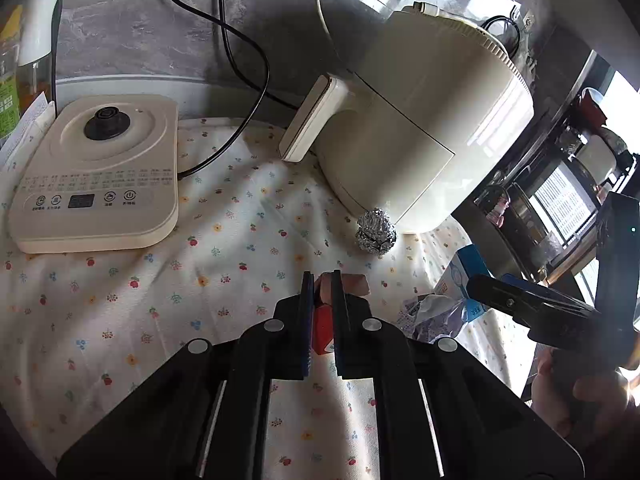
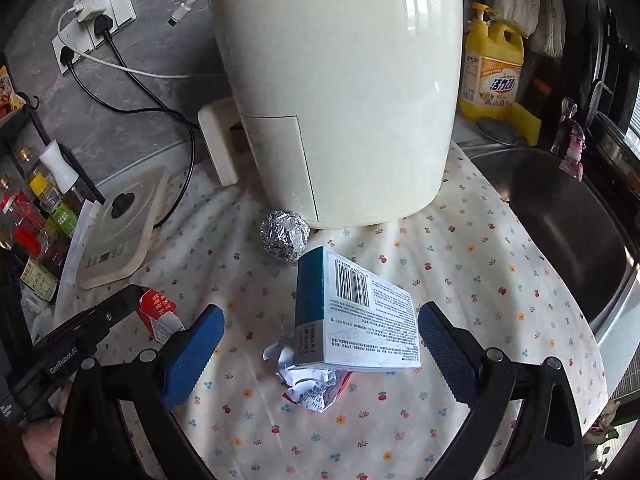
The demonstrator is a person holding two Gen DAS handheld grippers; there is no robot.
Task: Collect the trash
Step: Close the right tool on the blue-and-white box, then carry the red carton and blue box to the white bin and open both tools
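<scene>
My left gripper [image 1: 323,280] is shut on a small red and white carton [image 1: 322,330] low over the flowered cloth; it also shows in the right wrist view [image 2: 158,308]. My right gripper [image 2: 320,328] is open, its blue pads either side of a blue and white box [image 2: 356,316] with a barcode that lies on a crumpled paper [image 2: 312,384]. A foil ball [image 2: 285,239] lies just beyond the box, against the base of the air fryer; it also shows in the left wrist view [image 1: 376,232].
A cream air fryer [image 2: 340,92] stands at the back. A kettle base [image 1: 94,172] sits at left, with cables and bottles behind. A steel sink [image 2: 560,216] lies to the right, with a yellow detergent bottle [image 2: 494,64] behind it.
</scene>
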